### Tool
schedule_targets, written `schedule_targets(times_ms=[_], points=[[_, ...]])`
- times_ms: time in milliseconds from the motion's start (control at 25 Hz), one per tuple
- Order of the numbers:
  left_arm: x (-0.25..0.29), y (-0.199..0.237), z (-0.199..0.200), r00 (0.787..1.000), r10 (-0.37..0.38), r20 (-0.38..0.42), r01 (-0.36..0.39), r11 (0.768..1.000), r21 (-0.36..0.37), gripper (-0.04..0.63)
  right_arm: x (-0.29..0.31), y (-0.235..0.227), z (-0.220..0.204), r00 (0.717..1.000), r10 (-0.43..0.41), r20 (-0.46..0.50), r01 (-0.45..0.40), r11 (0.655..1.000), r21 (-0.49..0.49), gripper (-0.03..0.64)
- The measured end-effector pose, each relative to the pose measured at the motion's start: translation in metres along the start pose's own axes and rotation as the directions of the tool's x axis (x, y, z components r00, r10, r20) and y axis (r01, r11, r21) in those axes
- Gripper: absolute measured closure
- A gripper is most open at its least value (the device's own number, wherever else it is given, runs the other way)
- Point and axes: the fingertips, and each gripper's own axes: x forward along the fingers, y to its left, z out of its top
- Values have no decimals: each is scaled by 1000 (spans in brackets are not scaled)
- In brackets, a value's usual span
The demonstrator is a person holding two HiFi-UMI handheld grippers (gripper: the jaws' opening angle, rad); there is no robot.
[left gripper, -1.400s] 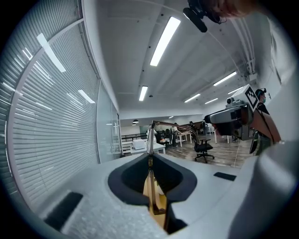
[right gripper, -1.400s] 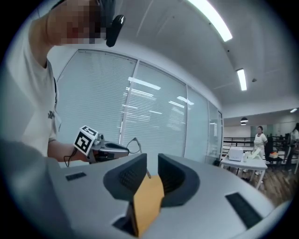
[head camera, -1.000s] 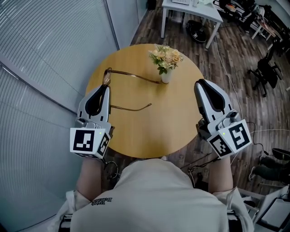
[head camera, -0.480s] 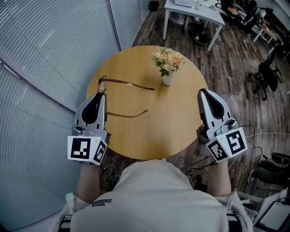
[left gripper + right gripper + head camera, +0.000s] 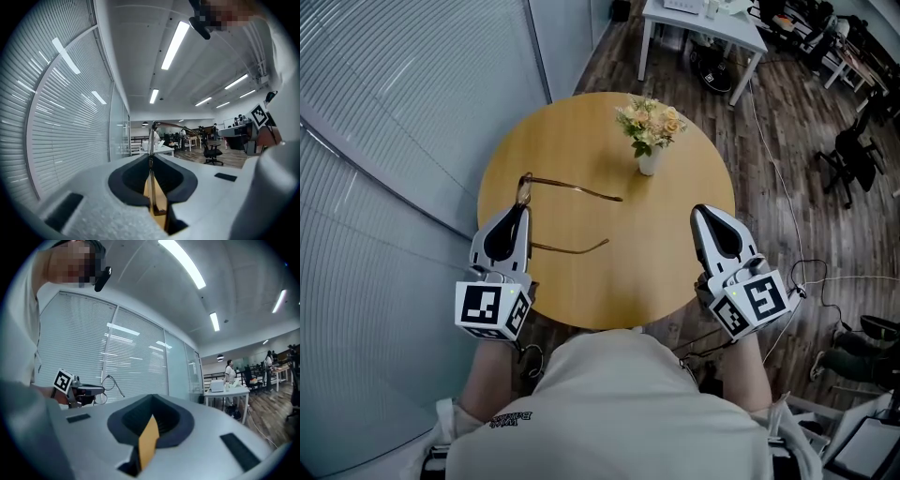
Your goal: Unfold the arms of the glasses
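The thin brown-framed glasses (image 5: 572, 189) have both arms spread out, pointing right over the round wooden table (image 5: 609, 281). My left gripper (image 5: 519, 206) is shut on the glasses' front at the table's left edge. In the left gripper view the frame (image 5: 151, 140) stands pinched between the left gripper's (image 5: 150, 161) jaws. My right gripper (image 5: 701, 212) hovers at the table's right edge, shut with nothing in it; its own view shows the right gripper (image 5: 150, 416) with its jaws together. The left gripper (image 5: 77, 390) and the glasses (image 5: 111, 383) show small at that view's left.
A small white vase of flowers (image 5: 649, 131) stands at the table's far side, just beyond the glasses' arm tips. A wall of blinds (image 5: 403, 112) runs close along the left. A white table (image 5: 698, 23) and an office chair (image 5: 853, 150) stand farther off on the wooden floor.
The left gripper has shifted slightly right and nearer with the glasses still held. The right gripper has moved left and nearer, over the table's right edge.
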Motion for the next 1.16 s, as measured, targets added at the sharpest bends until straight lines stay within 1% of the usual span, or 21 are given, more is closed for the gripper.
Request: schedule_targets(times_ms=[200,920,1160], points=[[3,-1,-3,1000,-11,-8,11,1000,1,554,-2,-3,-11,999,0,-47,-1,1000,-25,589],[6,2,-9,1000,-14,-17,14,1000,-10,554,-2,-7,-18,995,-17,-96,14,999,-40,589],[5,2,-9,1000,-13,-28,13,1000,2,554,0,-6,-20,995,-6,-96,5,1000,-16,589]])
